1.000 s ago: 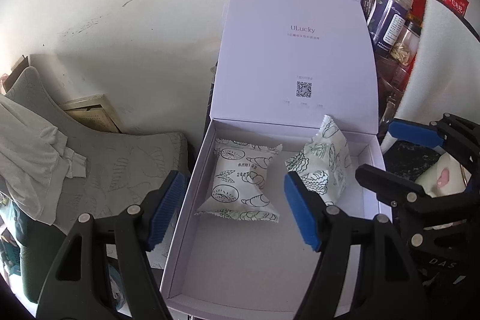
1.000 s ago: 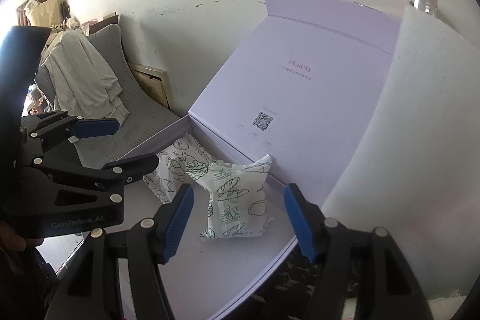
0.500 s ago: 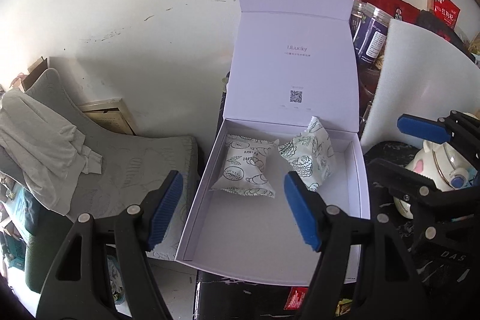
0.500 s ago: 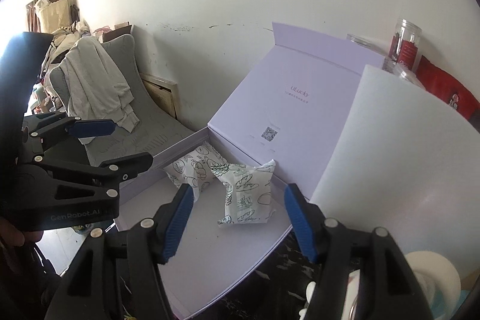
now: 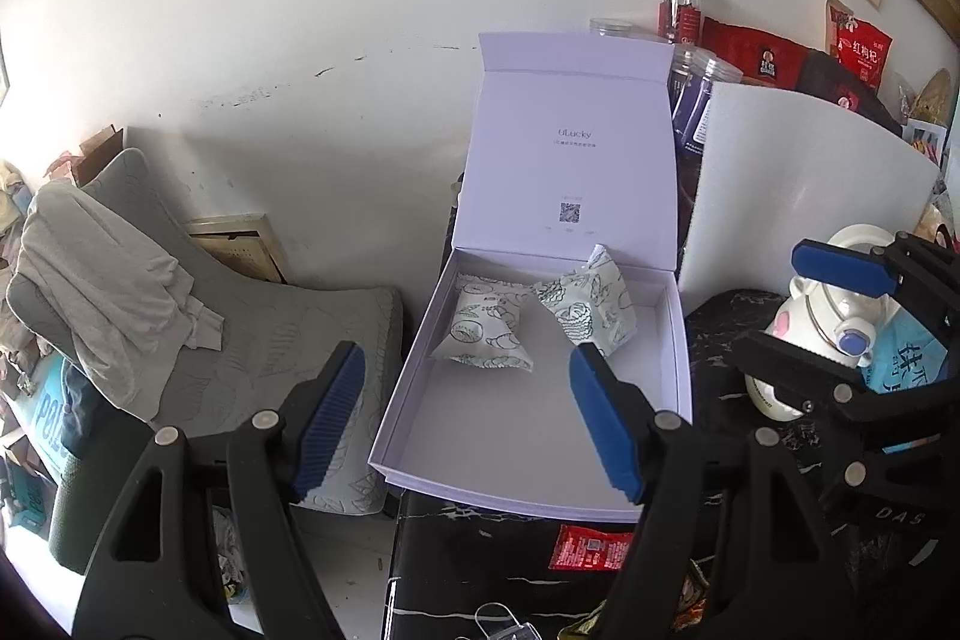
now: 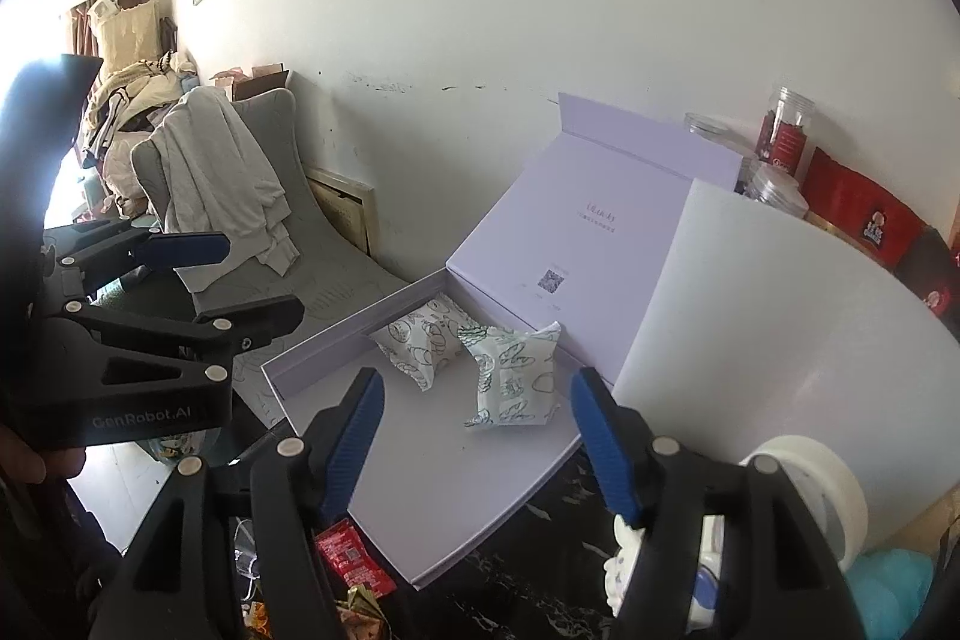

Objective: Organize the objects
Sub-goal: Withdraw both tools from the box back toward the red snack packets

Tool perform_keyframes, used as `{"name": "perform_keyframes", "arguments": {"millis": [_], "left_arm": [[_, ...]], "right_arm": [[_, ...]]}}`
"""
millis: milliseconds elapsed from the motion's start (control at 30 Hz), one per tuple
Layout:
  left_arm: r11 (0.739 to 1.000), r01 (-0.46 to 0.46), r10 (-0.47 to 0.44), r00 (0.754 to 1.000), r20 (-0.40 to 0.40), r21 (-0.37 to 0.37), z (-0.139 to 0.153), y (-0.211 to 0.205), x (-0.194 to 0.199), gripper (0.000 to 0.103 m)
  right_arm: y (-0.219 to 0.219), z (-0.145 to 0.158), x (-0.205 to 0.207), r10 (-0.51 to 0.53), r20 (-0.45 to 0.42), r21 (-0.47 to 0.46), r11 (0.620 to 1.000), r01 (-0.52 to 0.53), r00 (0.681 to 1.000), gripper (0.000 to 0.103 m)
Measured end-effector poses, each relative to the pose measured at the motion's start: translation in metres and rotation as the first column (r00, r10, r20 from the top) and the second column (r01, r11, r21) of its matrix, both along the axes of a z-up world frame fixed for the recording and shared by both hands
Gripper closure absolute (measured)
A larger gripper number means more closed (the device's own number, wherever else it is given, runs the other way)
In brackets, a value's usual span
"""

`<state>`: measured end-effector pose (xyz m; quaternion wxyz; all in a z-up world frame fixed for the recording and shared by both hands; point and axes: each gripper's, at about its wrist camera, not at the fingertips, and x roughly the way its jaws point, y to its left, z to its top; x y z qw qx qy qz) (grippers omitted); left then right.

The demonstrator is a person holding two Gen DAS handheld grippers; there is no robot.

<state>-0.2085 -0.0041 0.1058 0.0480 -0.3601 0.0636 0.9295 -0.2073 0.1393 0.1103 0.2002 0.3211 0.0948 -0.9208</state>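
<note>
2 printed snack packets (image 5: pixel 483 325) (image 5: pixel 591 304) lie side by side at the back of the open white box (image 5: pixel 528 436), near its upright lid (image 5: pixel 573 148) — box sits on black marble table (image 5: pixel 714 340). Left gripper (image 5: pixel 465 421) and right gripper (image 6: pixel 474 439) both w/ jaws spread, empty, hovering at box front. White foam board (image 5: pixel 798 184) just right of box; kettle (image 5: pixel 834 304) beyond.

We read "ULucky" on the box lid (image 5: pixel 575 142), above a QR code (image 5: pixel 570 212). "GenRobot.AI" stood on the left gripper (image 6: pixel 240 280) body. "DAS" showed on the right gripper (image 5: pixel 798 304) body. A red packet (image 5: pixel 862 52) carried "红枸杞". Other labels were too small to read.
</note>
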Motion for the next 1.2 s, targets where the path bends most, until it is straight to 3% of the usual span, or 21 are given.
{"name": "perform_keyframes", "arguments": {"millis": [500,733,900,1200], "left_arm": [[0.999,-0.038,0.037,0.999,-0.012,-0.012,0.004,0.007,0.044,0.023],[0.999,-0.038,0.038,0.999,-0.018,-0.005,0.005,0.013,0.062,0.018],[0.999,-0.042,0.042,0.999,-0.022,-0.002,0.005,0.015,0.077,0.014],[0.997,-0.072,0.071,0.997,-0.008,-0.010,-0.013,0.014,0.103,0.013]], "right_arm": [[0.018,0.013,0.051,-0.015,-0.035,0.002,1.000,0.016,0.999,0.034],[0.028,0.012,0.073,-0.039,-0.042,0.001,0.999,0.039,0.998,0.025],[0.035,0.009,0.086,-0.050,-0.040,-0.006,0.999,0.050,0.998,0.024],[0.041,-0.003,0.111,-0.049,-0.030,0.001,0.999,0.049,0.998,0.023]]}}
